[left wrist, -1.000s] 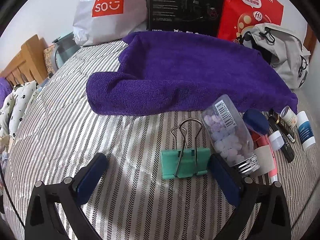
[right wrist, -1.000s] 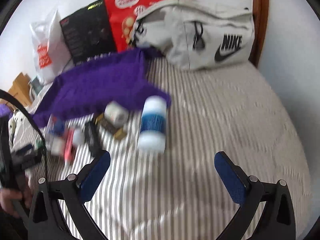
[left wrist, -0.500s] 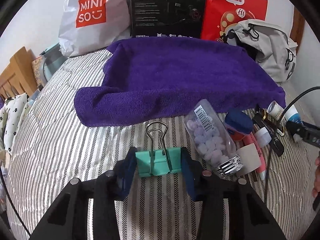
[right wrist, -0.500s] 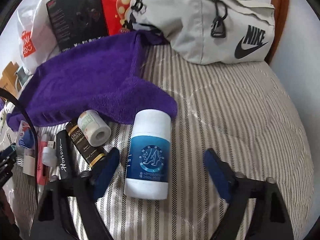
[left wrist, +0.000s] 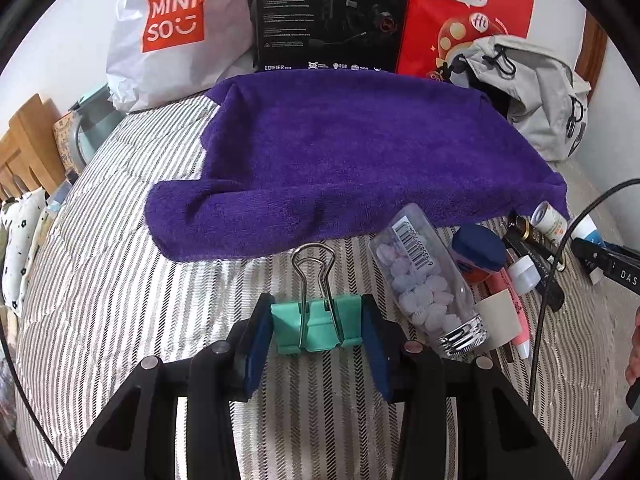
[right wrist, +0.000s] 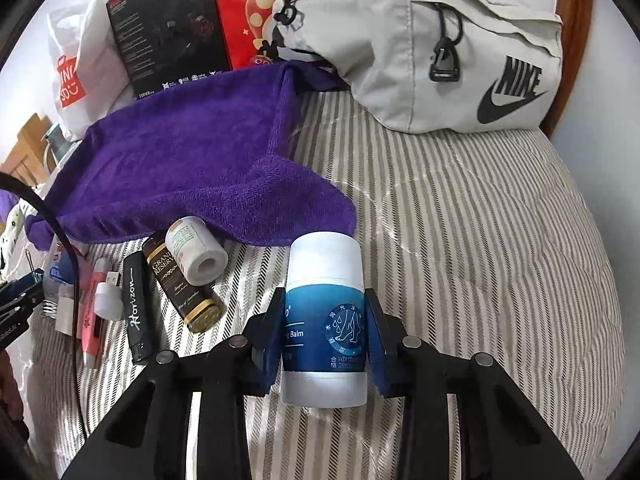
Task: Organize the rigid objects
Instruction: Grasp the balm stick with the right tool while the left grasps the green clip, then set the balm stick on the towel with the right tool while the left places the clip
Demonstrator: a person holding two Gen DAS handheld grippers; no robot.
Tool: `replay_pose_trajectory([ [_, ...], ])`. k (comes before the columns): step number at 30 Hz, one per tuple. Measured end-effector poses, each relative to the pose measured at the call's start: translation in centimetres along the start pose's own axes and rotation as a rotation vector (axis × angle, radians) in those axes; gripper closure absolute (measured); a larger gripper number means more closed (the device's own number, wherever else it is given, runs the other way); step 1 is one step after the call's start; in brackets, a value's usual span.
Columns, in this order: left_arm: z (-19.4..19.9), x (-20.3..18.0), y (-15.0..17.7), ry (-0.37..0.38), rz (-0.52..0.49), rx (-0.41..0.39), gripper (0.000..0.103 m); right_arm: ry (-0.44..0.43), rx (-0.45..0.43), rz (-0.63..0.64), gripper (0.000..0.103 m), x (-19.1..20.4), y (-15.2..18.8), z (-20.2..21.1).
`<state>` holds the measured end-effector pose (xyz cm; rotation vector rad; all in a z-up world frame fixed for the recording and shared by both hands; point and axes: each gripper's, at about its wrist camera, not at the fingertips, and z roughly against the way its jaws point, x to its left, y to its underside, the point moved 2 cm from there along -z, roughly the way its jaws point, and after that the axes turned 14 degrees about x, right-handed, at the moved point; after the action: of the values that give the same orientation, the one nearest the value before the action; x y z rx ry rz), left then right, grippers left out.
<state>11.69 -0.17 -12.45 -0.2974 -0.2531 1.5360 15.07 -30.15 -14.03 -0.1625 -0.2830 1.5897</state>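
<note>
My left gripper (left wrist: 316,326) is shut on a green binder clip (left wrist: 317,323) lying on the striped bedspread, its blue pads pressing both ends. Just right of it lies a clear bottle of pale tablets (left wrist: 424,280), then a blue-capped tube (left wrist: 478,254) and a pink marker (left wrist: 514,312). My right gripper (right wrist: 326,328) is shut on a white and blue balm stick (right wrist: 325,320) lying on the bed. To its left lie a white roll (right wrist: 196,250), a brown bottle (right wrist: 182,284), a black pen case (right wrist: 136,306) and a small white cap (right wrist: 108,294). A purple towel (left wrist: 360,160) is spread behind them.
At the head of the bed stand a white shopping bag (left wrist: 172,32), a black box (left wrist: 332,16), a red bag (left wrist: 464,24) and a grey Nike bag (right wrist: 440,44). A black cable (left wrist: 552,280) crosses the right side. Wooden furniture (left wrist: 24,148) sits left of the bed.
Both grippers went from wide open to shut: the left closed on the binder clip, the right moved in and closed on the balm stick.
</note>
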Motion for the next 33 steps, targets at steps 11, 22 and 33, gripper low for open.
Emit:
replay_pose_trajectory([
  [11, 2.3, 1.0, -0.3, 0.029, 0.017, -0.013, 0.062, -0.038, 0.01, 0.008, 0.067, 0.0, 0.8, 2.2],
  [22, 5.1, 2.6, -2.0, 0.045, 0.04, -0.055, 0.062, -0.108, 0.003, 0.055, 0.067, 2.6, -0.7, 4.0],
  [33, 5.9, 3.1, -6.9, 0.054, 0.034, -0.096, 0.062, -0.18, -0.043, 0.143, 0.067, 6.0, -7.6, 4.7],
])
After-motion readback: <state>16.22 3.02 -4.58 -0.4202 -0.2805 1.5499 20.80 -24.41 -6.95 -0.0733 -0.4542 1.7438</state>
